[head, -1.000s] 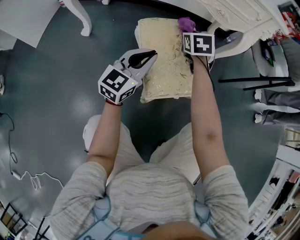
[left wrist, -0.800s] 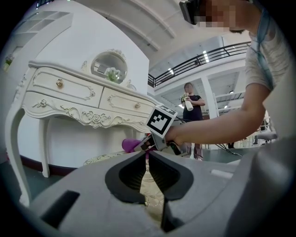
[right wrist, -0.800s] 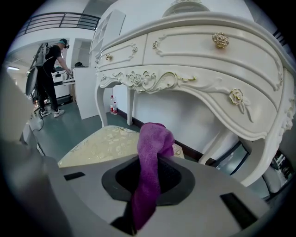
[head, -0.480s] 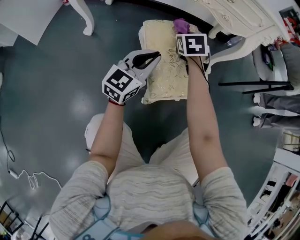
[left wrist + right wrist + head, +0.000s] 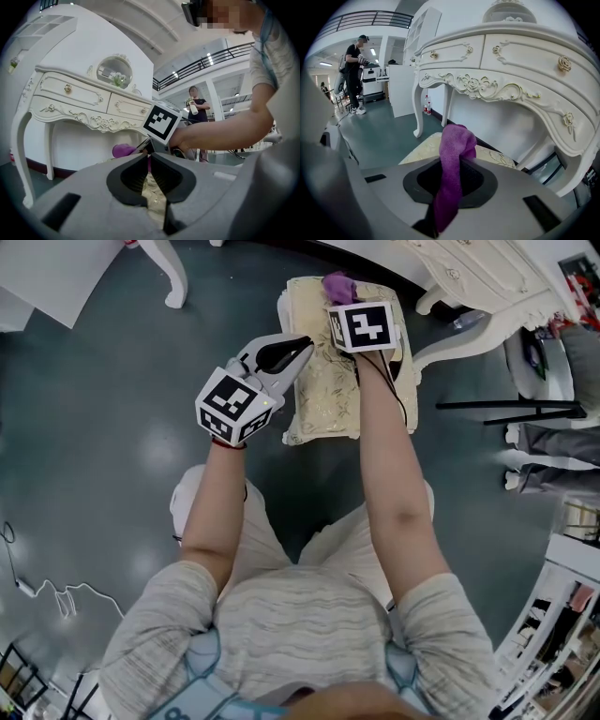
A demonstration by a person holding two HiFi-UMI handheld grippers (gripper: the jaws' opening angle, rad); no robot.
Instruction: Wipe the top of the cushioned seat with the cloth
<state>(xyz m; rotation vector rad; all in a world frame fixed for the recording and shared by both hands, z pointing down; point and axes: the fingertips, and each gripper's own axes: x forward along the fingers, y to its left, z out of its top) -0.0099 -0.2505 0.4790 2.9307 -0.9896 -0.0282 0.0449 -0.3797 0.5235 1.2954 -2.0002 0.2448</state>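
pinching the purple cloth (image 5: pixel 452 159) in the right gripper (image 5: pixel 447 187) at the seat's (image 5: pixel 323 399) far edge, upper centre of frame; holding the left gripper (image 5: pixel 302 343) closed, empty. probably risking dragging bare gripper tips across the cushion, gripping the cloth so bunched.

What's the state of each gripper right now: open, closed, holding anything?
Left gripper: closed, holding nothing.
Right gripper: closed on the purple cloth.

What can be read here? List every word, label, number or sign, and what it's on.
No readable text anywhere.
Left cube: black-and-white marker pattern, no letters or digits.
Right cube: the same kind of pattern.
Bottles on the floor by the dresser: any labels are too small to read.
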